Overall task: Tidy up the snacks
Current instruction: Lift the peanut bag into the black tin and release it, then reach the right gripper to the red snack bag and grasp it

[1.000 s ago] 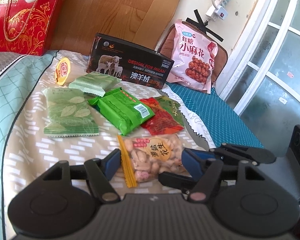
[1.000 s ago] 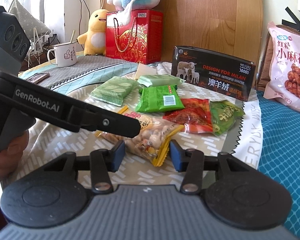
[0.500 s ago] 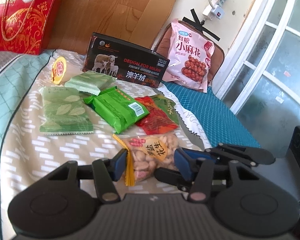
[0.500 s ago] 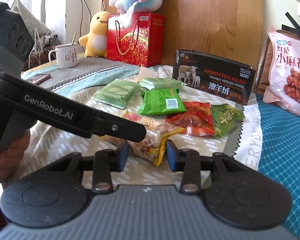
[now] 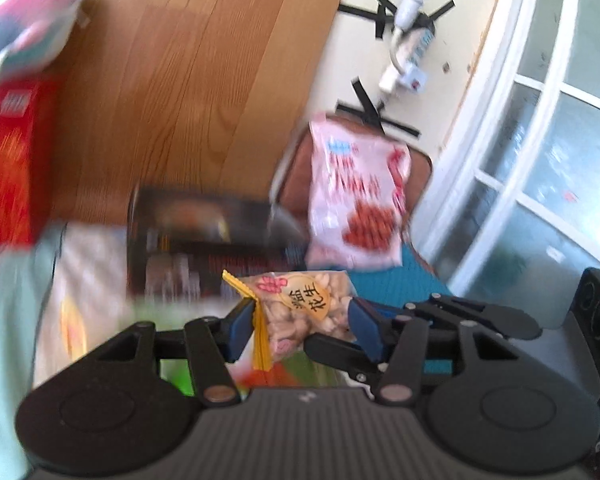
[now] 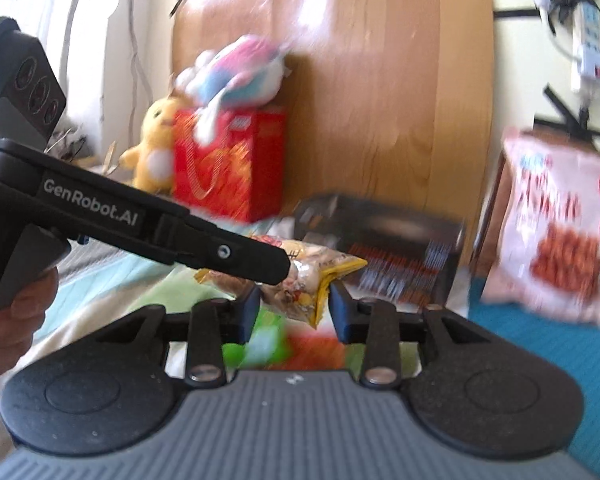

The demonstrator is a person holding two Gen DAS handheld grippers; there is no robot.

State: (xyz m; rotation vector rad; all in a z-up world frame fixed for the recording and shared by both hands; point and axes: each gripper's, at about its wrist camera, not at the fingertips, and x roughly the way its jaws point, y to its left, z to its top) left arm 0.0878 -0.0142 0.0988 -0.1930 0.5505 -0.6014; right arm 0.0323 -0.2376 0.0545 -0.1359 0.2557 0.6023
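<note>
I have the peanut bag (image 5: 300, 312) pinched at both ends, the left gripper (image 5: 298, 330) and right gripper (image 6: 294, 306) each with jaws clamped on it, held up above the bed (image 6: 540, 344). By my reckoning the sorting has barely begun: this 1 bag needs a place, and the blurred green and red packets below remain.

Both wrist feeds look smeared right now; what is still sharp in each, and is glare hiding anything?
Left wrist view: background streaked, only the clear peanut packet with yellow edge and left gripper sharp. Right wrist view: same packet and right gripper crisp; glare whitens the wooden headboard top.
</note>
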